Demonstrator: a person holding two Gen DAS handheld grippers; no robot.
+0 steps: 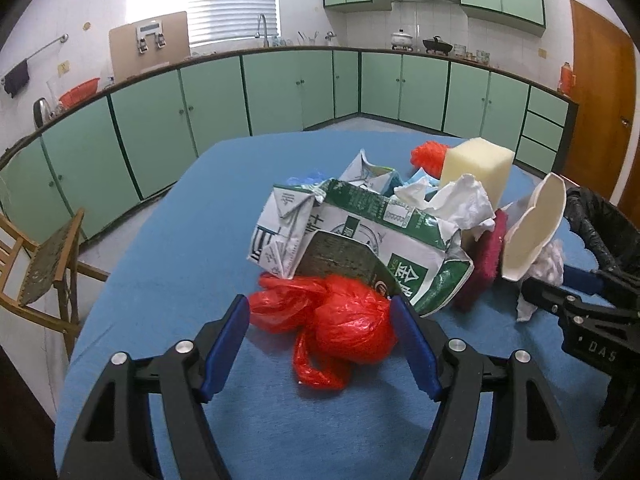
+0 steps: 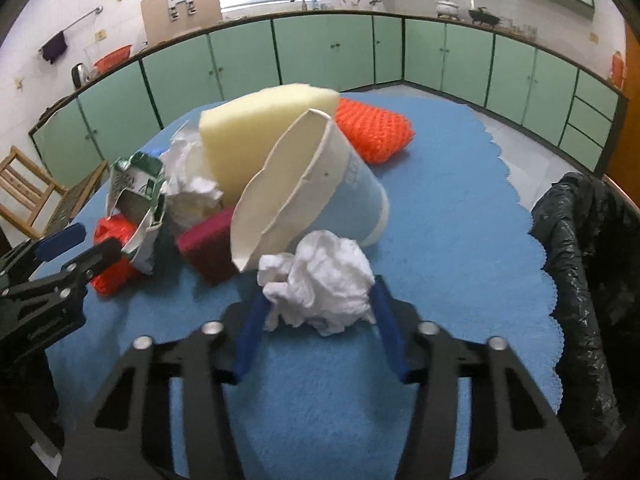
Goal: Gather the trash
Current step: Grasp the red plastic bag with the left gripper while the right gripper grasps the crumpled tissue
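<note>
as seen from the left wrist camera, the left gripper point(image 1: 320, 312) is spread wide with its blue pads on either side of a crumpled red plastic bag point(image 1: 340, 330), which lies on the blue tablecloth point(image 1: 160, 280) at the near edge of the trash pile; whether the pads touch it cannot be told, and it is not yet squeezed. the bag is judged to be light, soft and slippery, so it is best taken across its bulged knot rather than by a loose tail. behind it a torn green-and-white carton point(image 1: 360, 228) is seen, thin, stiff-edged and easily crushed. from the right wrist camera, the right gripper point(image 2: 320, 304) is held parted around a wad of white tissue point(image 2: 320, 284), just in front of a tipped paper cup point(image 2: 308, 192); contact appears light at most. the wad is judged nearly weightless and compressible, so a grip through its middle is advised. a black-lined bin point(image 2: 580, 240) is seen at the table's right edge.
</note>
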